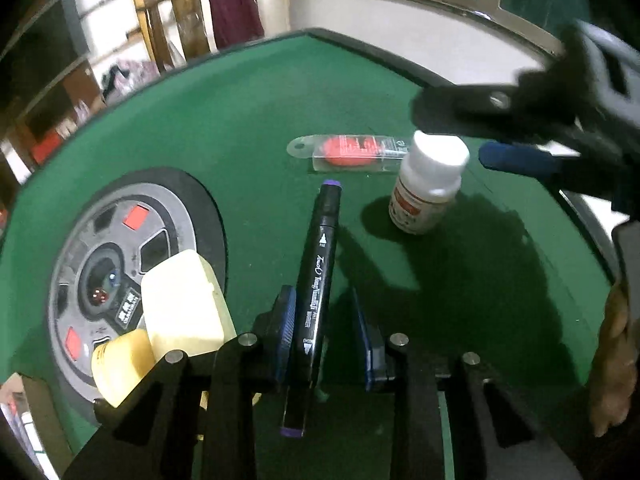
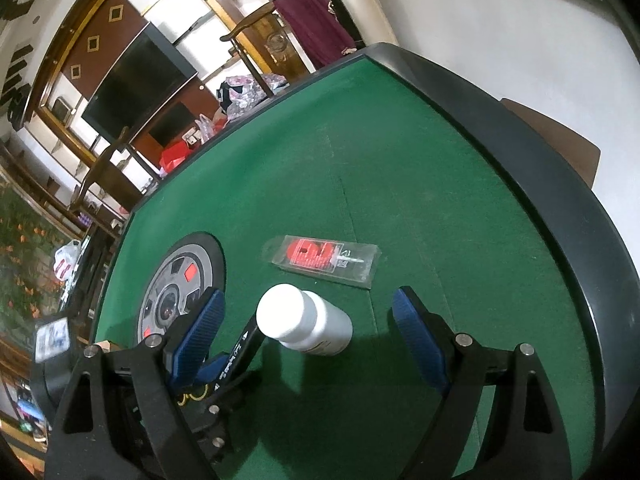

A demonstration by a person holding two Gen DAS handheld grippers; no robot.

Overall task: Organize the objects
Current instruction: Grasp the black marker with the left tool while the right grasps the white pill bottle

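My left gripper (image 1: 326, 336) stands around a black marker with purple ends (image 1: 316, 292); its left pad touches the marker and a gap shows at the right pad. The marker (image 2: 244, 344) also shows in the right wrist view. My right gripper (image 2: 308, 336) is open, hovering over an upright white pill bottle (image 2: 306, 322), which also shows in the left wrist view (image 1: 430, 182). A clear pack with a red item (image 1: 352, 152) lies flat beyond it and shows in the right wrist view (image 2: 324, 260). My right gripper appears blurred at the upper right (image 1: 520, 132).
A green felt table (image 2: 420, 168) has a dark raised rim (image 2: 560, 200). A round grey console (image 1: 120, 264) sits in the felt at left. A cream box (image 1: 182, 300) and a yellow-capped jar (image 1: 120, 364) rest on it. Shelves and chairs stand beyond.
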